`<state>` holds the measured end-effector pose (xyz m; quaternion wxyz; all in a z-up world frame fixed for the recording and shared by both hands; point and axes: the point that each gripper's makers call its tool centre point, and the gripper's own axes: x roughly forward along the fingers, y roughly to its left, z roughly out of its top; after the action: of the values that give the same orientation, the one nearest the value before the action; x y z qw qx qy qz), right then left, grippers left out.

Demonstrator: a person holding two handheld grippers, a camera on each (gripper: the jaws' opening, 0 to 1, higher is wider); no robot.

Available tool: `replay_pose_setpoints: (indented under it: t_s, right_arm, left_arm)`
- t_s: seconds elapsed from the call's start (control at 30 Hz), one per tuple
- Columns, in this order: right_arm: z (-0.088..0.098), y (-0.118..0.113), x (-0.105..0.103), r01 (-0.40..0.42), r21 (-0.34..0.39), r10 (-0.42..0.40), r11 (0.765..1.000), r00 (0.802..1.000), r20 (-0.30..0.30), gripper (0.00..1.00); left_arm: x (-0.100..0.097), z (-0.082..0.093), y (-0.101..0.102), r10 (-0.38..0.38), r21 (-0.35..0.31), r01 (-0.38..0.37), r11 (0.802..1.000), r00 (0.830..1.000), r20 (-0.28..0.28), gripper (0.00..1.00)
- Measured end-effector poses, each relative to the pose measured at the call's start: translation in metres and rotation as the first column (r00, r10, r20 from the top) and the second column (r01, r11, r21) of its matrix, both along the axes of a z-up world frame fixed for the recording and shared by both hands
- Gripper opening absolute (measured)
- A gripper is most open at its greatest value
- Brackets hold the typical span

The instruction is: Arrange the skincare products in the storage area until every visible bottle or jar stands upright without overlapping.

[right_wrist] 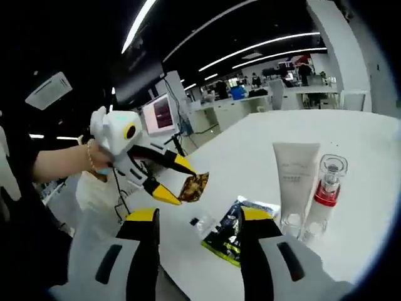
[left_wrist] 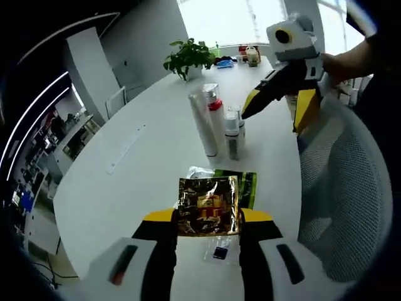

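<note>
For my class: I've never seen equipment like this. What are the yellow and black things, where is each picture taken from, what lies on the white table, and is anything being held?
A person holds a pair of hand-held tongs in each hand, each carrying a camera that looks along its jaws. The left tongs grip a shiny gold sachet; the right gripper view shows them from the side, in the person's hand. The right tongs are open and hold nothing. On the white table stand a white tube, a red-collared bottle and a small clear bottle. A green packet lies flat, and a potted plant stands farther off.
</note>
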<state>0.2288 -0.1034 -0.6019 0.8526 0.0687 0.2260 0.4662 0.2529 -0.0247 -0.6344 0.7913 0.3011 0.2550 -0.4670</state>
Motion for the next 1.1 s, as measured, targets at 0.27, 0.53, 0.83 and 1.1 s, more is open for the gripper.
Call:
replay_pose_setpoints:
  t_s: [0.27, 0.53, 0.83, 1.1]
  right_arm:
    - [-0.008, 0.03, -0.004, -0.056, 0.071, 0.062, 0.996, 0.994, -0.092, 0.41]
    - [-0.008, 0.039, -0.003, -0.035, 0.188, 0.074, 0.982, 0.977, -0.201, 0.29]
    - [-0.007, 0.042, -0.008, -0.038, 0.237, 0.093, 0.971, 0.969, -0.227, 0.15]
    - [0.0, 0.047, -0.014, -0.041, 0.301, 0.119, 0.953, 0.962, -0.244, 0.01]
  left_arm:
    - [-0.018, 0.019, -0.012, -0.026, -0.016, 0.026, 1.0, 0.999, 0.041, 0.39]
    - [-0.034, 0.03, -0.026, -0.08, -0.021, 0.082, 0.996, 0.995, 0.067, 0.39]
    - [-0.036, 0.035, -0.028, -0.102, -0.021, 0.104, 0.994, 0.992, 0.073, 0.4]
    - [-0.036, 0.039, -0.03, -0.076, -0.08, 0.079, 0.994, 0.996, 0.045, 0.35]
